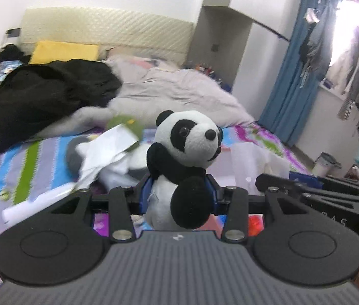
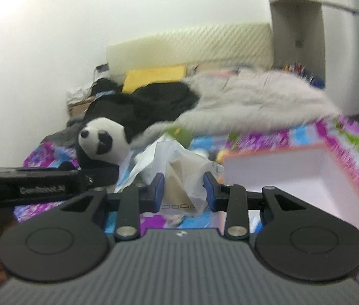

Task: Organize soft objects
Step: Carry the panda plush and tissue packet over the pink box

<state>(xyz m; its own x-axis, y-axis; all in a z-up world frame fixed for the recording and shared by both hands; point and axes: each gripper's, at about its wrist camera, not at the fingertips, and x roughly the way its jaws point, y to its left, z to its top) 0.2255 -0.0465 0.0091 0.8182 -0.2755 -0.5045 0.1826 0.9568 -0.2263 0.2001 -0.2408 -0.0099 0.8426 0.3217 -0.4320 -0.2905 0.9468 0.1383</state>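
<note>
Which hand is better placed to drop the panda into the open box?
Left. The left gripper already clamps the panda, lifted above the bed. The right gripper straddles a plastic bag beside the open box.
</note>
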